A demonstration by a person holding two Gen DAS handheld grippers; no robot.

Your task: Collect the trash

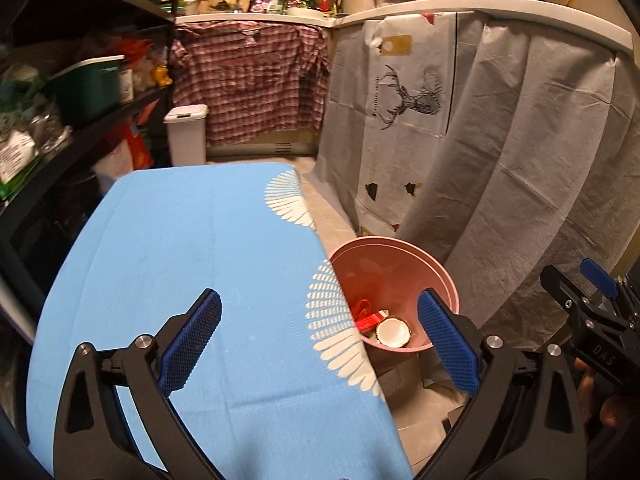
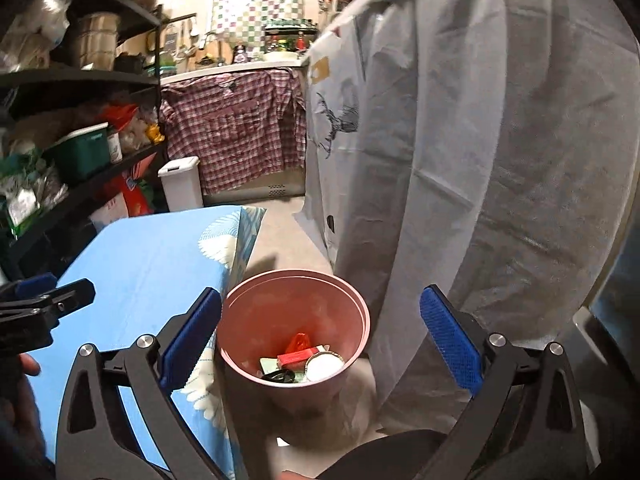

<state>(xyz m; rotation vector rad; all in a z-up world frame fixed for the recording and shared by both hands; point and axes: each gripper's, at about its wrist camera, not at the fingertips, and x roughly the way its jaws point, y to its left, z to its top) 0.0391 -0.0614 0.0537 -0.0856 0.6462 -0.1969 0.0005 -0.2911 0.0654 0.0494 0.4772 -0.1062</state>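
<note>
Trash sits in the pink bin (image 2: 294, 332) on the floor, just off the right edge of the blue tabletop (image 1: 180, 260), and both claws are empty

Right gripper (image 2: 320, 344): jaws wide apart, nothing between the pads, pointing down and forward. Pink bin lies straight ahead and below it, its mouth framed between the two blue fingers (image 2: 450, 344), rim not touching either. Inside at the bottom: a red wrapper (image 2: 298, 354), a white round lid (image 2: 324, 366), a dark scrap and a greenish piece, all loosely heaped toward the near wall

Left gripper (image 1: 320, 344): jaws also wide, nothing held, hanging over the tabletop's right edge. Its left finger is over the cloth, its right finger (image 1: 448, 344) over the bin's near rim; bin is ahead and to its right

Right hand is the nearer one to the bin, centred on it; left is offset toward the table. Tabletop itself shows no loose trash in either view, only the white feather print near the right edge and far right corner

Judgement: drop looks done, both claws free; any next pick needs a new piece, none visible on the cloth. Grey hanging sheet (image 2: 480, 160) is close on the bin's right, could snag a wide swing
</note>
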